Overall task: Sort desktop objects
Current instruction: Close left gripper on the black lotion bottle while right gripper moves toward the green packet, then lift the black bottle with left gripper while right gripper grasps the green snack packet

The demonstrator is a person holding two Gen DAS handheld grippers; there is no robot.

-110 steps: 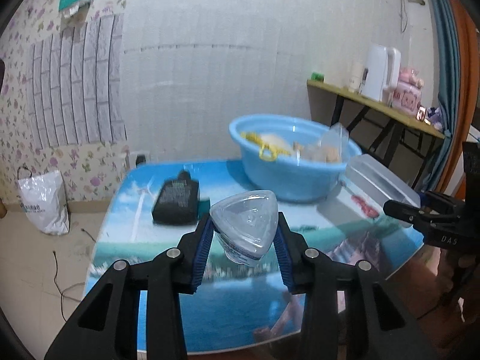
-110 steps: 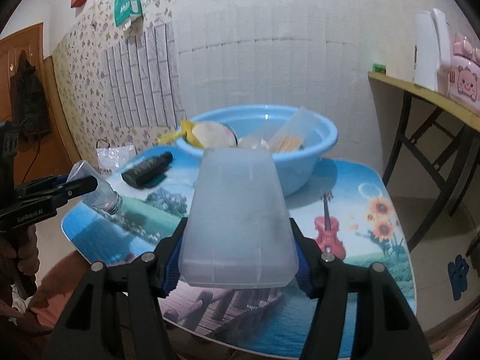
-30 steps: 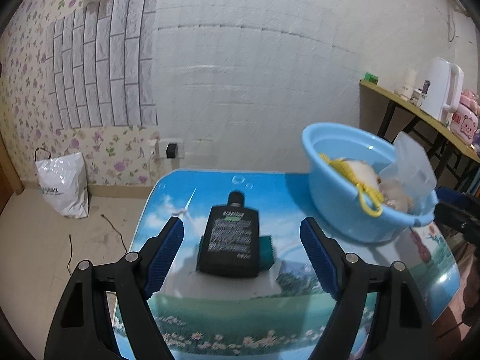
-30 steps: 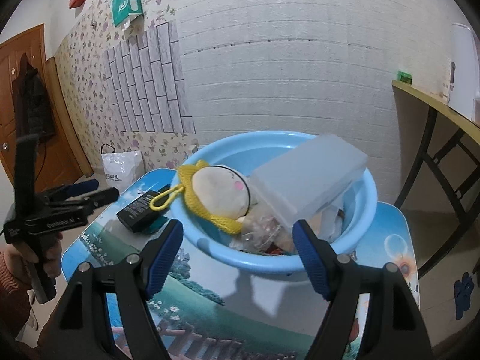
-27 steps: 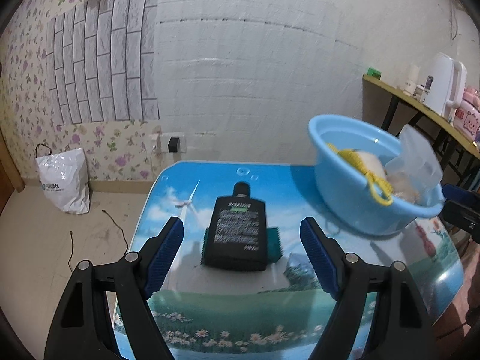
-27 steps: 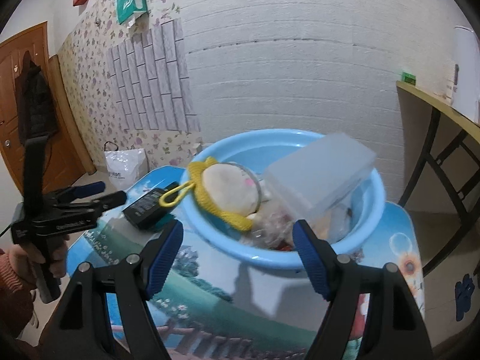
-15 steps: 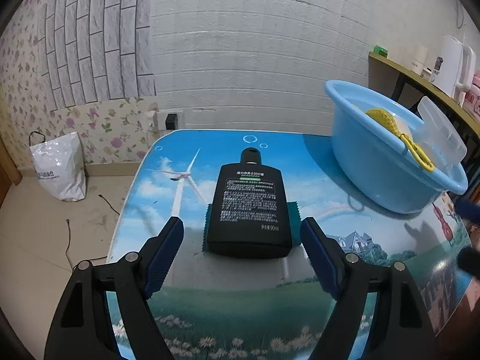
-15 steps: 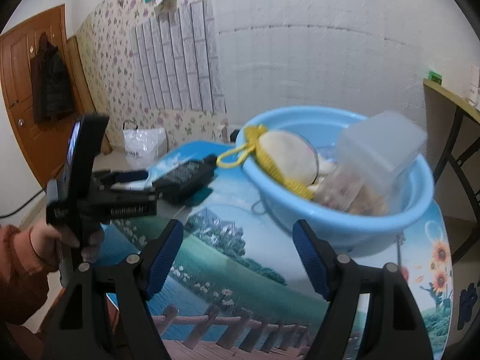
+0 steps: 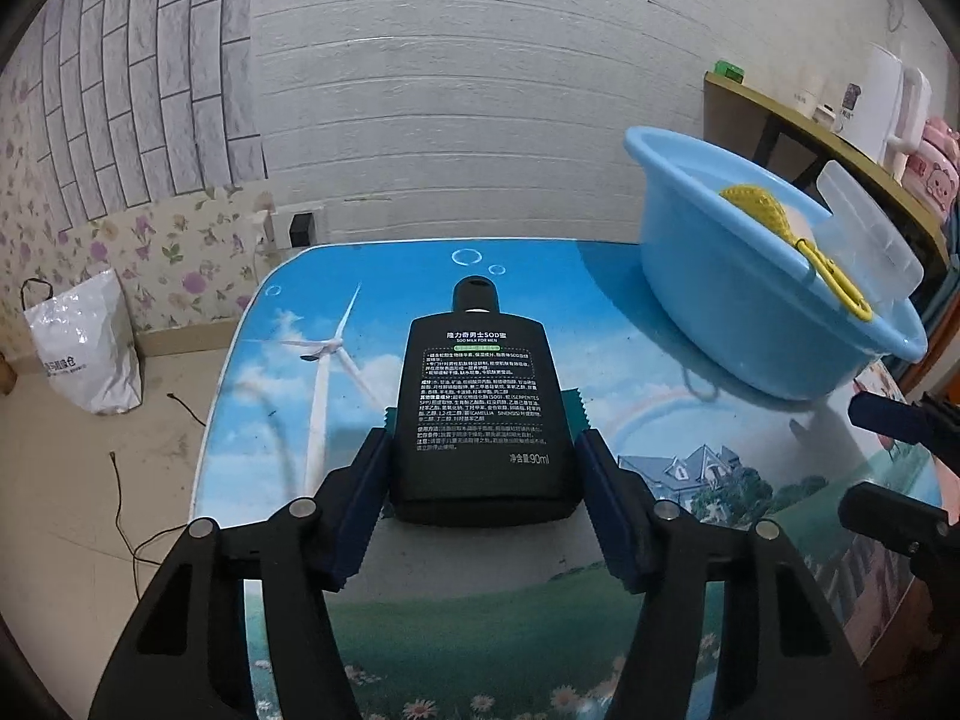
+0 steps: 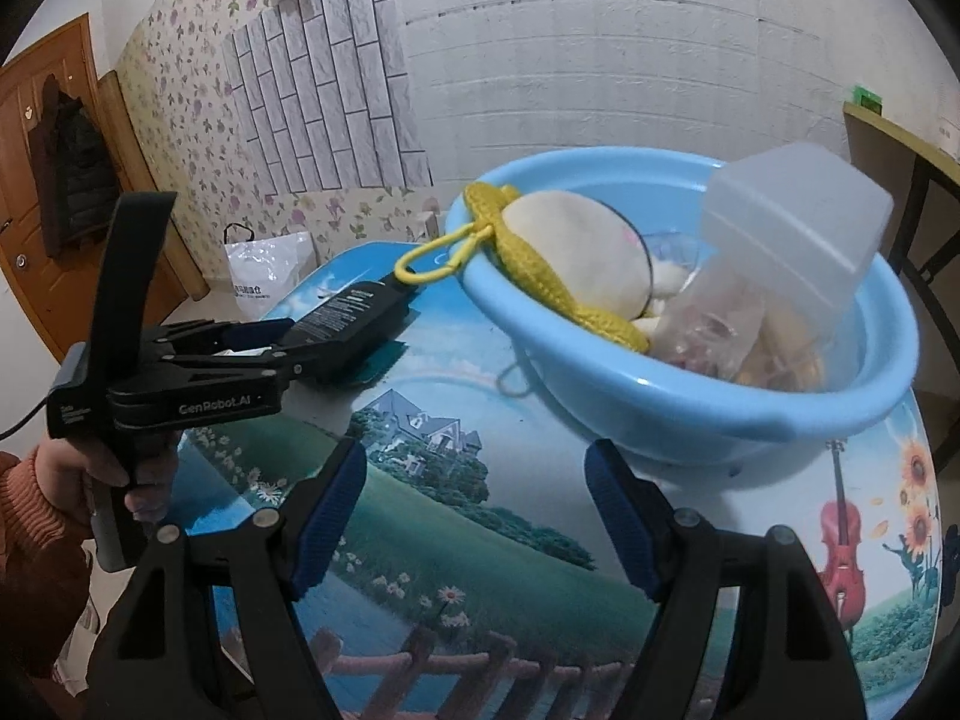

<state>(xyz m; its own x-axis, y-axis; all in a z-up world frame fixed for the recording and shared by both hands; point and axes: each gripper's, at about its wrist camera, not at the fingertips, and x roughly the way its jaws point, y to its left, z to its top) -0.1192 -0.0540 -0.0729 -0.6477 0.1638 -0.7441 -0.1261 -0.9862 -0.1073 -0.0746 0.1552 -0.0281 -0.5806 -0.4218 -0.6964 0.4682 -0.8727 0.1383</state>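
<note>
Left tool (image 9: 483,480) sits low over the worktop (image 9: 648,420) w/ its blue pads either side of the black bottle (image 9: 480,408). Pads are at the bottle's bottom end, right next to its sides; whether they actually press on it can't be told from either view. The bottle lies flat, back label up, cap pointing away toward the white brick wall. A teal item (image 9: 575,411) pokes out from under it on both sides; what it is isn't clear.

Right wrist view shows the left tool (image 10: 264,339) from the side, held by a hand (image 10: 108,468) in an orange sleeve, tips reaching the bottle (image 10: 354,315) at the worktop's left part.

Right tool (image 10: 477,513) is released, jaws wide apart w/ nothing between them, hovering above the printed worktop (image 10: 480,516) near its front edge, facing the blue basin (image 10: 690,402).

The basin stands on the worktop's right-rear part, well apart from the bottle. Inside it: a cream plush toy (image 10: 576,252) w/ yellow knit trim and a yellow loop hanging over the rim, a clear plastic box (image 10: 792,222) leaning tilted against the far side, plus some clear-wrapped bits underneath, too jumbled to ID.

Bkgd: a white plastic bag (image 9: 90,354) on the floor by the floral wallpaper, a side shelf w/ a white kettle (image 9: 888,102).
</note>
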